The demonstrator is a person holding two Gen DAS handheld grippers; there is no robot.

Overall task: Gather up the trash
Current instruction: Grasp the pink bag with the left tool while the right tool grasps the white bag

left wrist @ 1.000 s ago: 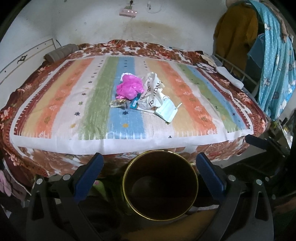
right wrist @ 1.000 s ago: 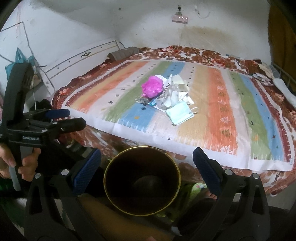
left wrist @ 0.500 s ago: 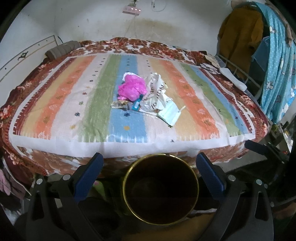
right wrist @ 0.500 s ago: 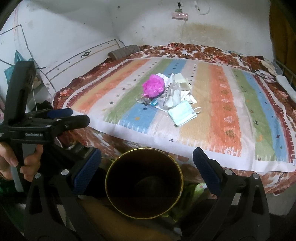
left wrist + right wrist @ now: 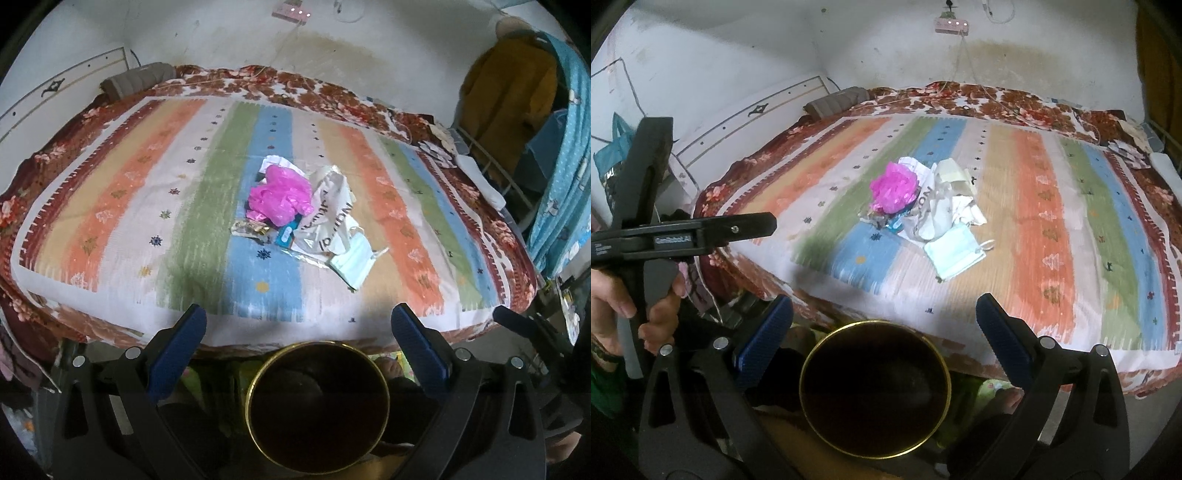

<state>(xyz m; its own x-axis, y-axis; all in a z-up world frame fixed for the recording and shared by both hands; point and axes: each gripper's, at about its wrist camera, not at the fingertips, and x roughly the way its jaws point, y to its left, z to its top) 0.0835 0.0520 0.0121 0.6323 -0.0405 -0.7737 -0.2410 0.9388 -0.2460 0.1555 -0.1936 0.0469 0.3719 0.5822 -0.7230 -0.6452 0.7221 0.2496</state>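
Observation:
A heap of trash lies mid-bed on the striped cover (image 5: 122, 192): a pink plastic bag (image 5: 279, 197), a white printed bag (image 5: 328, 221), a light blue face mask (image 5: 352, 260) and small wrappers (image 5: 253, 229). The same pink bag (image 5: 895, 188) and mask (image 5: 955, 253) show in the right wrist view. A dark round bin with a gold rim (image 5: 317, 404) stands on the floor in front of the bed, also seen from the right (image 5: 875, 387). My left gripper (image 5: 299, 328) and right gripper (image 5: 884, 314) are both open and empty, above the bin, short of the trash.
The left gripper's body (image 5: 683, 236), held by a hand, fills the left of the right wrist view. A grey pillow (image 5: 136, 77) lies at the bed's far left. Clothes (image 5: 509, 88) and a blue curtain (image 5: 565, 177) hang at the right, by a metal rack.
Both grippers have moved forward and up toward the bed, so the trash heap looks nearer and the bin sits lower in view. The jaws stay open.

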